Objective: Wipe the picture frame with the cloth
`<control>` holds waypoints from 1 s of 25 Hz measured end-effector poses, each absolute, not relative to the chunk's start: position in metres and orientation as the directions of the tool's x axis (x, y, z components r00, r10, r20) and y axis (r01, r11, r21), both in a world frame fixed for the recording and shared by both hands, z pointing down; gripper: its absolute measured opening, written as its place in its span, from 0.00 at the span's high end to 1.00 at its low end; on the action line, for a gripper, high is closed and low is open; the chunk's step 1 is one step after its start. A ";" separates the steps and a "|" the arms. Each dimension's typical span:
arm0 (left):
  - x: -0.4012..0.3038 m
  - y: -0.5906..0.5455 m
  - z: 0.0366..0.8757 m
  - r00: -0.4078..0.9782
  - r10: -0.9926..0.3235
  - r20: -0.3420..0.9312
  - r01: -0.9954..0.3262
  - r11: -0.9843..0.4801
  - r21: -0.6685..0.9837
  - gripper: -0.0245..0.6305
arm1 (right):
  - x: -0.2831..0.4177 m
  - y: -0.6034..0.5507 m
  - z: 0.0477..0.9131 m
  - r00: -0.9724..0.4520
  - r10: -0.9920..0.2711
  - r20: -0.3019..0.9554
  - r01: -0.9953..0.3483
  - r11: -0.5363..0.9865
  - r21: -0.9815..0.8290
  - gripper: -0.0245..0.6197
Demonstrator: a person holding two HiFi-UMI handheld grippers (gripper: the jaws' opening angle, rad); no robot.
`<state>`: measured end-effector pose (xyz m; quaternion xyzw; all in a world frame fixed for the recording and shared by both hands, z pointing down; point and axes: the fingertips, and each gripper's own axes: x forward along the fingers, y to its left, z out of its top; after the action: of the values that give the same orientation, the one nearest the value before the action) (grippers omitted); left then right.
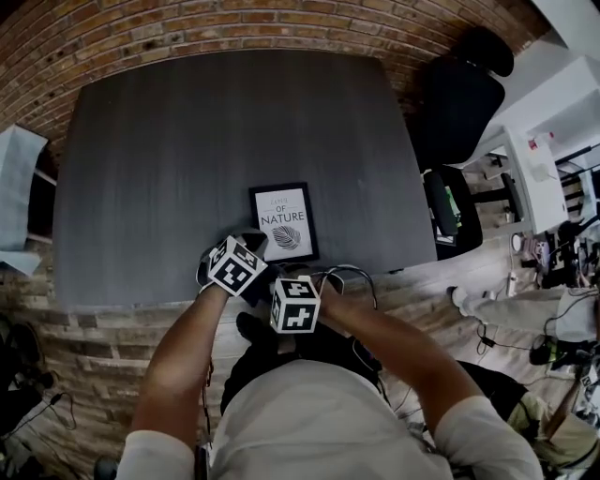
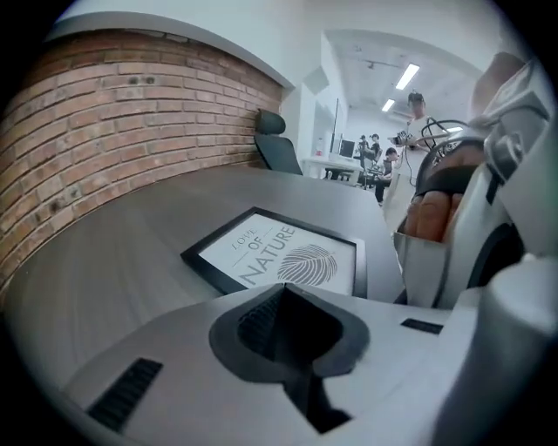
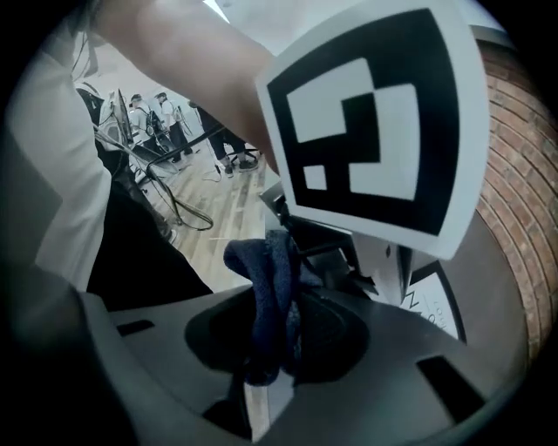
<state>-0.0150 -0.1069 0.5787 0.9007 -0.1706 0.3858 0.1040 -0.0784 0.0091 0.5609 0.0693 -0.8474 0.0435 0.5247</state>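
Observation:
The black picture frame (image 1: 283, 223) with a leaf print lies flat on the dark table (image 1: 187, 141), close to its near edge. In the left gripper view the picture frame (image 2: 279, 257) sits just beyond my left gripper (image 2: 292, 324), which is shut with nothing between its jaws. In the head view my left gripper (image 1: 239, 262) hovers at the frame's near left corner. My right gripper (image 1: 295, 302) is right behind it, off the table edge. In the right gripper view my right gripper (image 3: 266, 348) is shut on a bunched dark blue cloth (image 3: 270, 292). The left gripper's marker cube (image 3: 375, 122) fills the space ahead.
A brick wall (image 1: 234, 23) runs behind the table. A black office chair (image 1: 459, 103) stands at the table's far right corner, with a white desk (image 1: 544, 141) beyond it. Cables (image 1: 511, 342) lie on the wooden floor to my right.

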 end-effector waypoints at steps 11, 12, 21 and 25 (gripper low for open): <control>-0.014 -0.105 0.577 0.665 -0.229 0.711 -0.366 -0.930 0.043 0.95 | -0.045 -0.023 0.568 -0.441 -0.174 0.880 -0.338 0.941 0.017 0.80; -0.014 -0.105 0.577 0.665 -0.226 0.712 -0.360 -0.932 0.041 0.95 | -0.044 -0.023 0.568 -0.437 -0.180 0.881 -0.335 0.942 0.026 0.80; -0.014 -0.105 0.578 0.676 -0.211 0.706 -0.348 -0.936 0.053 0.95 | -0.012 -0.021 0.570 -0.383 -0.222 0.897 -0.347 0.934 0.083 0.80; -0.015 -0.108 0.580 0.677 -0.213 0.704 -0.338 -0.940 0.041 0.95 | 0.009 -0.022 0.573 -0.352 -0.241 0.905 -0.378 0.921 0.098 0.80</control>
<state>-0.0150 -0.1082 0.5797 0.9119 -0.1513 0.3721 0.0840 0.0091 -0.0218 0.5731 0.1888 -0.8196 0.0640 0.5371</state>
